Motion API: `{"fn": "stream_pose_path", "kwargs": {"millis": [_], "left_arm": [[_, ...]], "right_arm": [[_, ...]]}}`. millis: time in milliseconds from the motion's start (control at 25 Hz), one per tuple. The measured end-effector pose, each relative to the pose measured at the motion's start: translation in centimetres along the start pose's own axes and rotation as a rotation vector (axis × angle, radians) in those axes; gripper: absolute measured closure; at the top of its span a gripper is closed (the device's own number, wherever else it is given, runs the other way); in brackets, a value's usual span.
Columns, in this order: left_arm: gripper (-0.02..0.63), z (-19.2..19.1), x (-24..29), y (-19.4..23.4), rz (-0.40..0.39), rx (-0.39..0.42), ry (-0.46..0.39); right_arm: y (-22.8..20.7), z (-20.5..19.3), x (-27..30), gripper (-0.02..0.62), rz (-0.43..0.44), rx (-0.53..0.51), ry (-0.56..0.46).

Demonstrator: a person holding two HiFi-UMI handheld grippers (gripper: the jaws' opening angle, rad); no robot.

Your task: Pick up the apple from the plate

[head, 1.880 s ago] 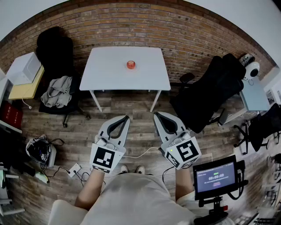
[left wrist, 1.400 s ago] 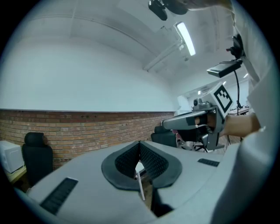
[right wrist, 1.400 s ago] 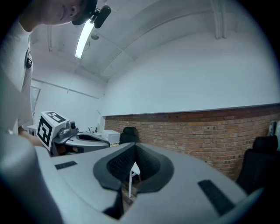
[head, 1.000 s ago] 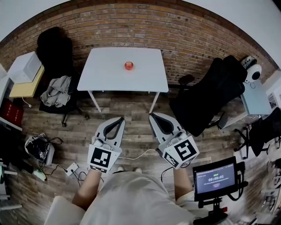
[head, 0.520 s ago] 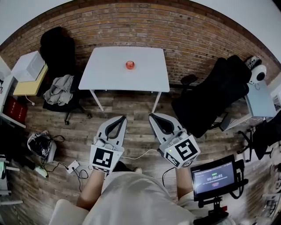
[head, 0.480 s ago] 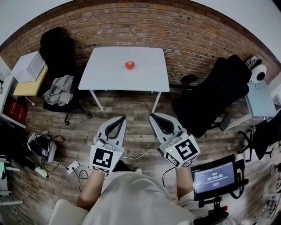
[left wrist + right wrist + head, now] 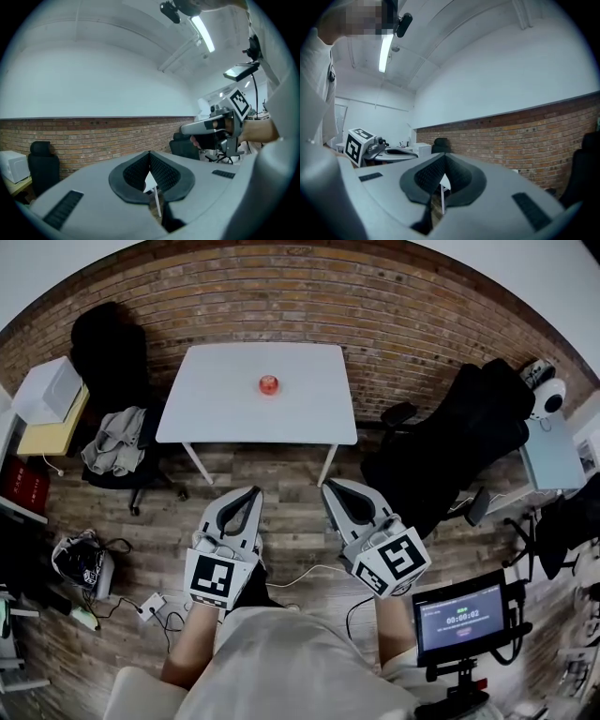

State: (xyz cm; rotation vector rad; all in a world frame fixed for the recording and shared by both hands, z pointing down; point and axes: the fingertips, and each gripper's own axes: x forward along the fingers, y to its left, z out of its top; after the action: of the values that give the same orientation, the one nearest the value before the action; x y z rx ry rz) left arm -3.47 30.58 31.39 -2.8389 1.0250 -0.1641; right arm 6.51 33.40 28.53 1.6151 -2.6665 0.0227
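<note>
A red apple sits on a small plate near the middle of a white table by the brick wall, far ahead in the head view. Both grippers are held level over the wooden floor, well short of the table. My left gripper is shut with its tips touching and nothing between them. My right gripper is shut too, also empty. In the left gripper view the left gripper shows closed pads and the right gripper's body off to the right. The right gripper appears closed in its own view.
A black office chair with grey clothing stands left of the table; a black chair stands to the right. A white box sits on a yellow stand at far left. Cables and a bag lie on the floor. A monitor stands at lower right.
The view has shifted and the table sits a little nearer and further left. Both grippers moved forward slightly together and stayed shut.
</note>
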Motion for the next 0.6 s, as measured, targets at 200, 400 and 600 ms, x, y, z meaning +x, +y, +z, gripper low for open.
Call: {"fn": "stream_pose_path", "kwargs": {"millis": [200, 400, 600], "left_arm": [[0.601, 0.2, 0.9, 1.3, 0.009, 0.072, -0.002], [0.601, -1.0, 5.6, 7.1, -0.001, 0.076, 0.011], [0.601, -1.2, 9.6, 11.3, -0.01, 0.113, 0.02]], "right_arm": [[-1.2, 0.6, 0.9, 0.594, -0.048, -0.025, -0.009], [-4.7, 0.8, 7.4, 0.594, -0.067, -0.003, -0.005], [-7.4, 1.4, 12.4, 0.594, -0.078, 0.007, -0.005]]}}
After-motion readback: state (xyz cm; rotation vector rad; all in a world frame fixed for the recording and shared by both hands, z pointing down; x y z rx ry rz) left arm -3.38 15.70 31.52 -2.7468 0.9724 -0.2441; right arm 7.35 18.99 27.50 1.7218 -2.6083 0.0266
